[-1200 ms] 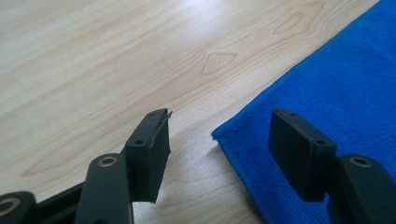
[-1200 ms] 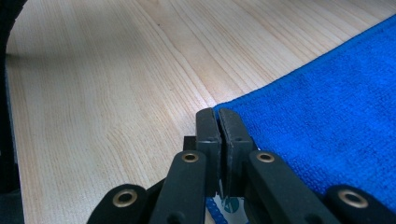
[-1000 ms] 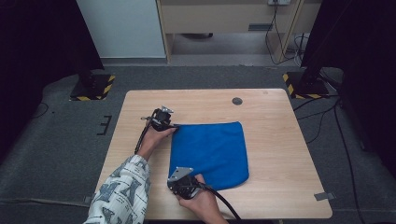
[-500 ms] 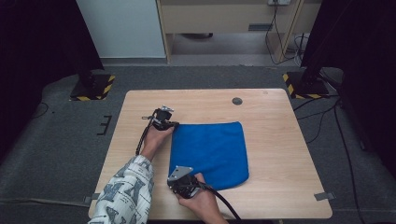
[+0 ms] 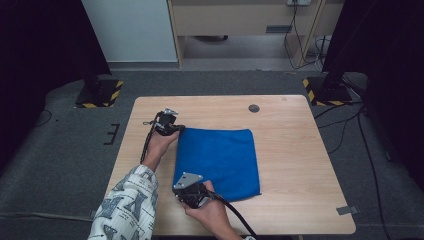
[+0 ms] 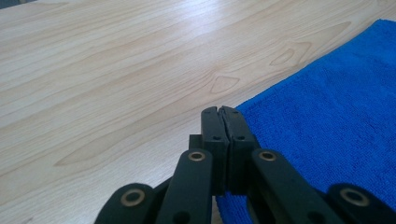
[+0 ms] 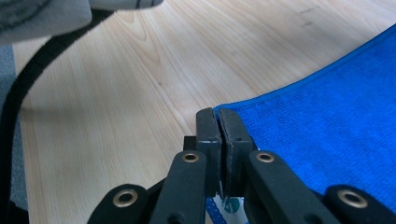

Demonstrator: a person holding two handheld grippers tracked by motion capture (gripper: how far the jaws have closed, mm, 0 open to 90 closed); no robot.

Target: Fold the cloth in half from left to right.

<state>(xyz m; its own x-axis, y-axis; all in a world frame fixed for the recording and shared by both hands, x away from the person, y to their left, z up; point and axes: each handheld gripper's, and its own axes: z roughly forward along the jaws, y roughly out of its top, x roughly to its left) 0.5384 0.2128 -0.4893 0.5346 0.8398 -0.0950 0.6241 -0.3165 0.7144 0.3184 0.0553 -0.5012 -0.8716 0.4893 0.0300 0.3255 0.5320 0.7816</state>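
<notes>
The soft, light blue cloth (image 5: 217, 162) lies flat on the table (image 5: 300, 150), and both the left gripper (image 5: 169, 122) and the right gripper (image 5: 192, 192) are clenched on its left corners, probably good places to hold it.

In the left gripper view, the left gripper (image 6: 223, 112) has its two black jaws pressed together on the corner of the blue cloth (image 6: 327, 126), which spreads to the right over the pale wooden table (image 6: 116, 79).
</notes>
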